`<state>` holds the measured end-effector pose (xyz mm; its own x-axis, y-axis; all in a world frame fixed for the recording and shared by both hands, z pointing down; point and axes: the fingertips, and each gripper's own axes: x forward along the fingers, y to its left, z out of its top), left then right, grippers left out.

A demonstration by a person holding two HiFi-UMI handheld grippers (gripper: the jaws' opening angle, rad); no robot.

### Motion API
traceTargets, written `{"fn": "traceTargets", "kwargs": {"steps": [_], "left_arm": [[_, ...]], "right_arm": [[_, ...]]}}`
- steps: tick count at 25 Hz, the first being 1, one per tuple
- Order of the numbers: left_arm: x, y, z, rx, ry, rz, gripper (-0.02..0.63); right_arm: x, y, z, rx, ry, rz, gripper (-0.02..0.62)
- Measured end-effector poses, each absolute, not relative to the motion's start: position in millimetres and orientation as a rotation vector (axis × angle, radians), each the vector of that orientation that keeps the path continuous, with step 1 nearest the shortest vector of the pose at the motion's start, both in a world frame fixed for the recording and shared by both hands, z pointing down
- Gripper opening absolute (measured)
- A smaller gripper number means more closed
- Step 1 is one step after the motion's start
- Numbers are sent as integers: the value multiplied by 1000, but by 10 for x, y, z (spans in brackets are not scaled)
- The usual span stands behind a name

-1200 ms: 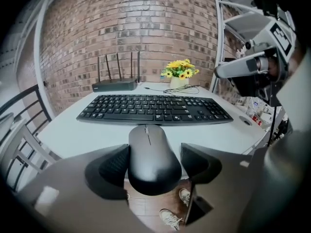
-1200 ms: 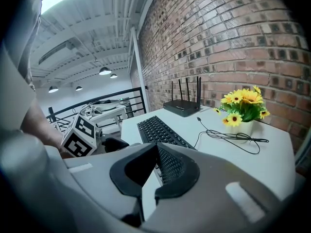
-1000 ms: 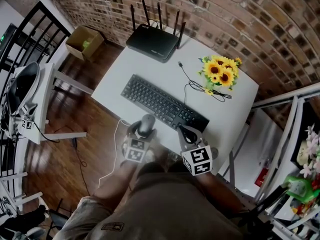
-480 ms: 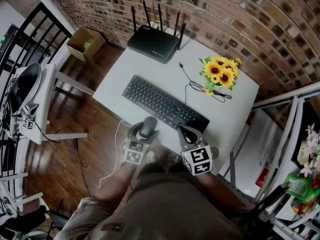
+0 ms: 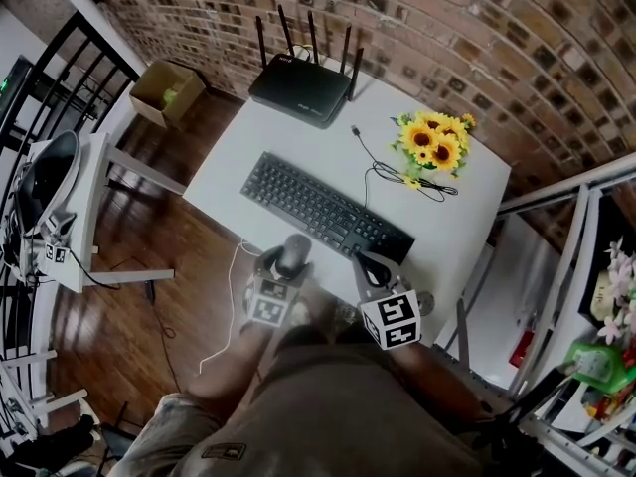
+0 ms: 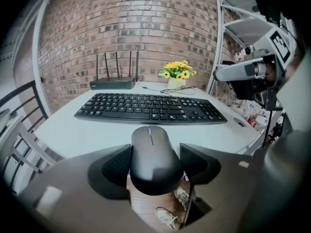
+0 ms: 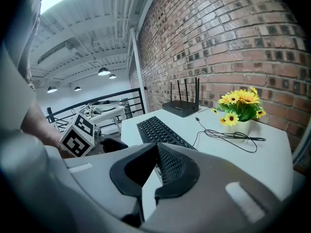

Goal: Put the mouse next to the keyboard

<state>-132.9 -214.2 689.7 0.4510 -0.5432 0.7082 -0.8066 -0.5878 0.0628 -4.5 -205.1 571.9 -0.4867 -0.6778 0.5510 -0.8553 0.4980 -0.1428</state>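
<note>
Two jaws of the left gripper stand wide and clamp the black mouse by its sides. The mouse hangs over the table's near edge, just short of the black keyboard, with floor showing under its rear. The right gripper, beside the keyboard's right end, has its jaws pressed together on nothing. Key lettering is too small to read.
</note>
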Motion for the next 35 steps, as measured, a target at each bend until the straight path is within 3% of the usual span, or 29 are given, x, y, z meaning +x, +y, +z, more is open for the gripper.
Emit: {"fn": "traceTargets", "kwargs": {"steps": [18,35], "left_arm": [[-1340,-2256,6960,2217,-1096,1057,298],[-1160,-2301,6522,2345,-1068,880,296]], "right_arm": [[27,-2112,5696,1273,-2330,566,12],[64,-2052,5659,1366,-2289,560,12]]}}
